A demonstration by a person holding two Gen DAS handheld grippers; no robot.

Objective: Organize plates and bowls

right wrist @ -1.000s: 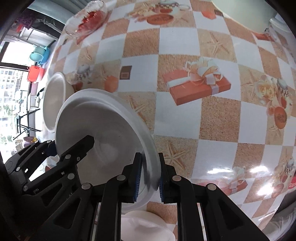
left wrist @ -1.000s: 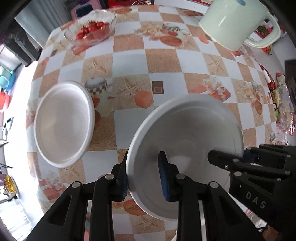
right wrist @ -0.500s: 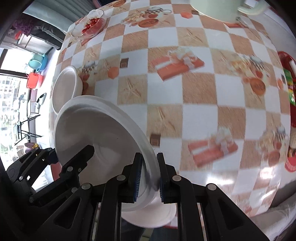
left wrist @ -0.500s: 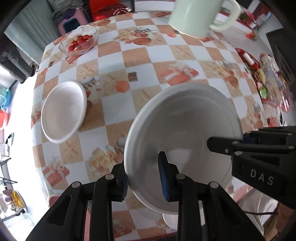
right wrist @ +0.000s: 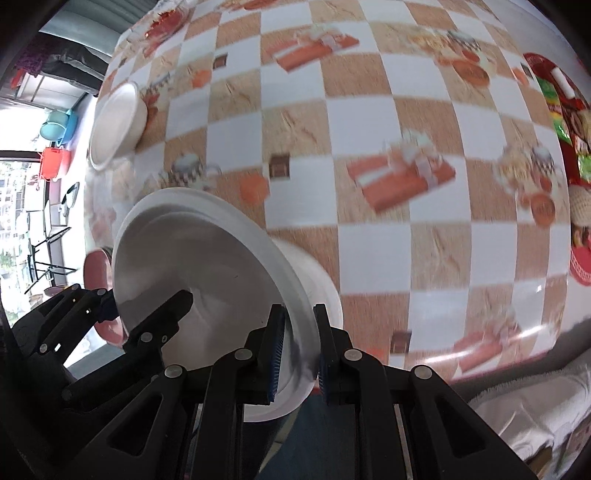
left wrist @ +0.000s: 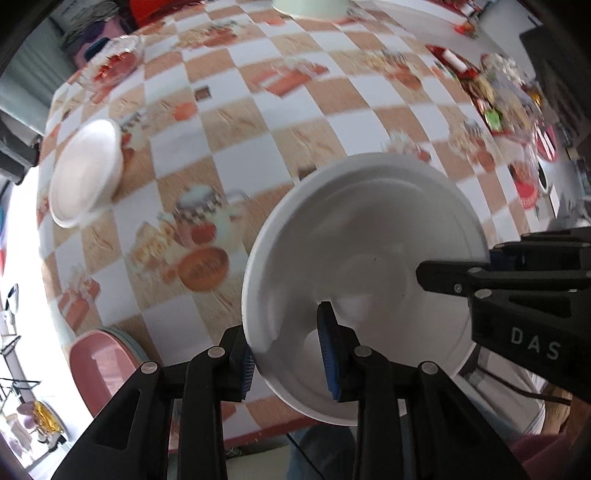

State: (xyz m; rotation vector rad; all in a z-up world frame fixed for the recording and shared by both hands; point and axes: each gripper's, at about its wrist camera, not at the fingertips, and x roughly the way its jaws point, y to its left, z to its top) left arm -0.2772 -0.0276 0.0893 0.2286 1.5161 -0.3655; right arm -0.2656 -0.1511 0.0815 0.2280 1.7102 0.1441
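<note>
Since 0.5 s ago both views have pulled back toward the near table edge; a pink plate (left wrist: pixel 107 365) now shows at the near-left corner & the mint mug (left wrist: pixel 306 7) is cut off at the far edge; motion blur on the cloth. White plate (left wrist: pixel 365 266) is held up off the table, tilted, over the near edge; both grippers have it. Left gripper (left wrist: pixel 290 356) is closed on the plate's near-left rim, one blue pad under, one inside the dish; right gripper (right wrist: pixel 297 350) is pinched tight on the opposite rim, pads either side of the lip. From the right wrist another white dish (right wrist: pixel 314 280) shows just behind/under the held plate; can't tell if they touch. White bowl (left wrist: pixel 86 173) sits on the checked tablecloth (left wrist: pixel 314 122) far-left, well apart from the plate; glass bowl w/ red fruit (left wrist: pixel 114 62) further back at the far-left corner. Red snack packets (right wrist: pixel 565 122) along the right side.
</note>
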